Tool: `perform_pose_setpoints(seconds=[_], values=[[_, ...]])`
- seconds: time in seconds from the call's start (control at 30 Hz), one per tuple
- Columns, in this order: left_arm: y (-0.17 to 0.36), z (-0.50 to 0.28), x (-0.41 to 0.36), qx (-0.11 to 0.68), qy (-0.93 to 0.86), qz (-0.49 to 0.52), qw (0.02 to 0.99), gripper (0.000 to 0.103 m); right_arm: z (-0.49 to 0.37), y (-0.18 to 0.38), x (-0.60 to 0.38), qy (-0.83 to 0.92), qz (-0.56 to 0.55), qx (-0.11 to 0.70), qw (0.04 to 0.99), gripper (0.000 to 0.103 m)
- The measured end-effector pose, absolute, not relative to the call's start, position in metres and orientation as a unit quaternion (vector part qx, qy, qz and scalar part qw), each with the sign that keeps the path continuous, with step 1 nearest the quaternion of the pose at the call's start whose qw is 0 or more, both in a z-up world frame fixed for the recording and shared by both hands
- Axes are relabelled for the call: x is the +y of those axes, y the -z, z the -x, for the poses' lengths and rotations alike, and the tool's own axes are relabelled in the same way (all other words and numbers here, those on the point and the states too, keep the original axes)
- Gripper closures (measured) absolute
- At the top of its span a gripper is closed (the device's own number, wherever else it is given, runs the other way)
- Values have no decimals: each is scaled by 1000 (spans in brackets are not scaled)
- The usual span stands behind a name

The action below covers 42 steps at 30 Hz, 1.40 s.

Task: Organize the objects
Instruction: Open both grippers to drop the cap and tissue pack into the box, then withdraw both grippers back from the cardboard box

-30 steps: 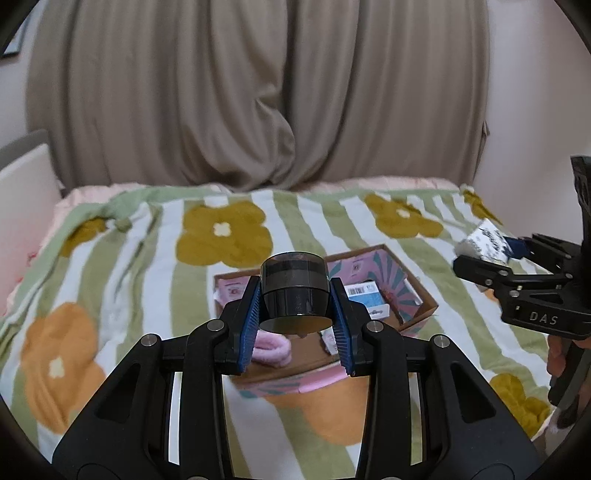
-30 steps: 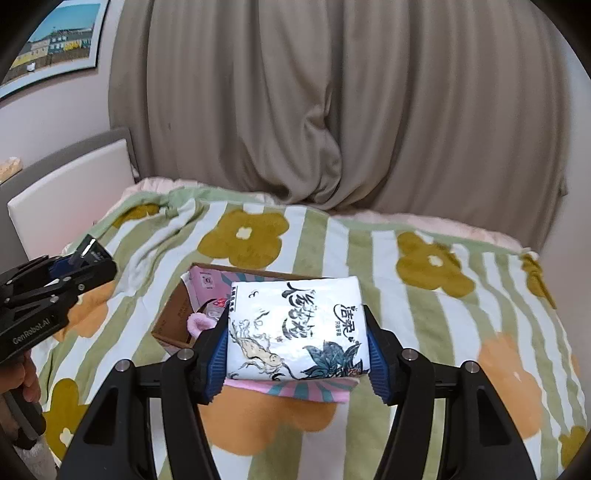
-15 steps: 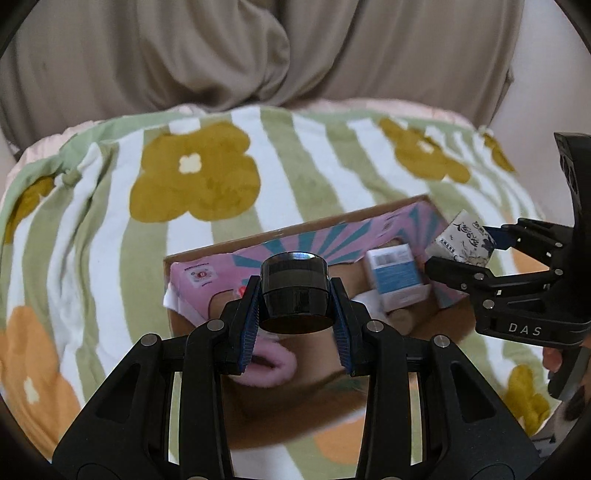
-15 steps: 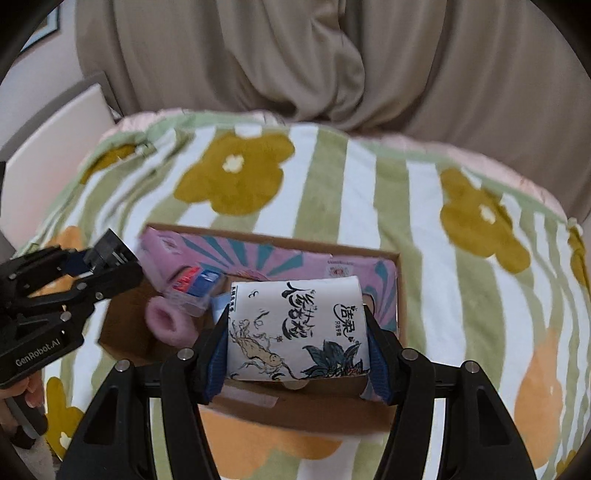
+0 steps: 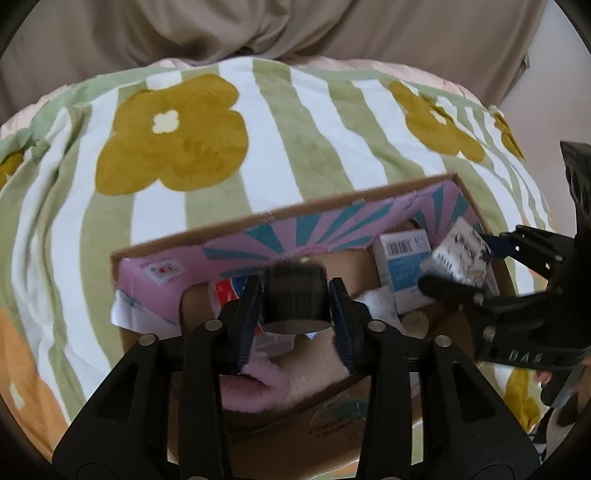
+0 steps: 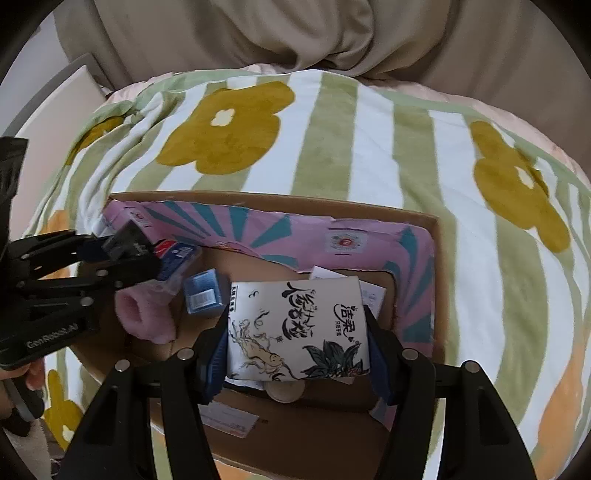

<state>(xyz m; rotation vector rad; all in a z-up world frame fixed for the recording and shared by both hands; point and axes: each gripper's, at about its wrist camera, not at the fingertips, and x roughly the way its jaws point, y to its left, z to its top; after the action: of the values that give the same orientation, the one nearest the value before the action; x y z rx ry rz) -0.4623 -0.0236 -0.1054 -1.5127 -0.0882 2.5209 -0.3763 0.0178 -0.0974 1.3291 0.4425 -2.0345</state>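
Note:
A black cylinder (image 5: pixel 297 295) sits between the pads of my left gripper (image 5: pixel 295 291), whose jaws are opening; the cylinder is blurred and thin gaps show at its sides. It hangs over the left part of an open cardboard box (image 5: pixel 295 210) with a pink and teal lining. My right gripper (image 6: pixel 297 332) is shut on a white tissue pack (image 6: pixel 295 325) printed with black characters, low over the box's right part (image 6: pixel 258 195). Each view shows the other gripper: the right one (image 5: pixel 460 264) and the left one (image 6: pixel 144 251).
The box holds a blue and white carton (image 6: pixel 203 295), a pink fluffy roll (image 6: pixel 144 317) and a red and blue packet (image 5: pixel 229 291). It lies on a green-striped flower blanket (image 5: pixel 166 140) on a bed. Beige curtains (image 6: pixel 258 33) hang behind, and a white headboard (image 6: pixel 55 103) stands at left.
Both grippers have sunk and tilted down over the box, which now fills the lower view. The left fingers have spread away from the black cylinder. The right still clamps the tissue pack.

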Motion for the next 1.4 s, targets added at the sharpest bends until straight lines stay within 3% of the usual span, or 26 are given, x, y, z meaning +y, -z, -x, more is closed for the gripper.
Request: perform_pose_setpoints(seconds=[0.03, 0.07, 0.1, 0.13, 0.63, 0.87, 1.23, 1.4], values=[[103, 464, -25, -26, -855, 510, 90, 27, 376, 98, 16, 777, -507, 176, 329, 35], [101, 464, -26, -23, -856, 509, 83, 3, 376, 98, 15, 777, -503, 182, 331, 17], [100, 464, -27, -20, -859, 505, 79, 0, 375, 99, 16, 776, -499, 185, 338, 7], [98, 464, -28, -19, -861, 503, 77, 0, 374, 101, 17, 773, -500, 185, 344, 0], [85, 445, -29, -32, -860, 502, 83, 0, 355, 99, 24, 782, -489, 181, 343, 0], [49, 409, -34, -36, -881, 467, 75, 0, 333, 73, 31, 797, -462, 188, 340, 0], [-40, 281, -36, -14, -938, 345, 36, 0, 252, -15, 78, 874, -351, 149, 300, 0], [-53, 214, -27, 5, -955, 297, 17, 0, 197, -39, 106, 897, -306, 123, 295, 0]])
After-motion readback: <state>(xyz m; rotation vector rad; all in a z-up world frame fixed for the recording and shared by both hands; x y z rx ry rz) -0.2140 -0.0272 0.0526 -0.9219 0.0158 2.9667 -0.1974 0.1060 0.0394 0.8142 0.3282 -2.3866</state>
